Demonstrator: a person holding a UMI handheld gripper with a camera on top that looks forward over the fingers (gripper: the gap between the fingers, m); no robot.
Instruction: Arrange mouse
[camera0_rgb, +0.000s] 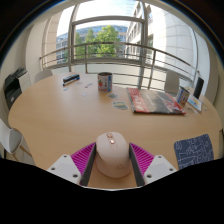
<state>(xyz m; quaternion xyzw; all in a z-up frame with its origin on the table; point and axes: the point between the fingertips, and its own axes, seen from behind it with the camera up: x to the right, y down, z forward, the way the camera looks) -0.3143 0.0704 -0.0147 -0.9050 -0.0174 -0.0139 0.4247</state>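
A pale pink-white computer mouse (112, 153) sits between my gripper's (112, 168) two fingers, its front end pointing away from me over the wooden table (60, 115). Both pink pads (84, 160) press against its sides, so the gripper is shut on it. I cannot tell whether the mouse rests on the table or hangs just above it. A dark blue patterned mouse mat (193, 150) lies on the table to the right of the fingers.
A dark mug (105, 81) stands beyond the fingers at mid table. Magazines and papers (155, 101) lie to its right, and a small dark device (71, 79) to its left. Chairs stand around the table, with large windows behind.
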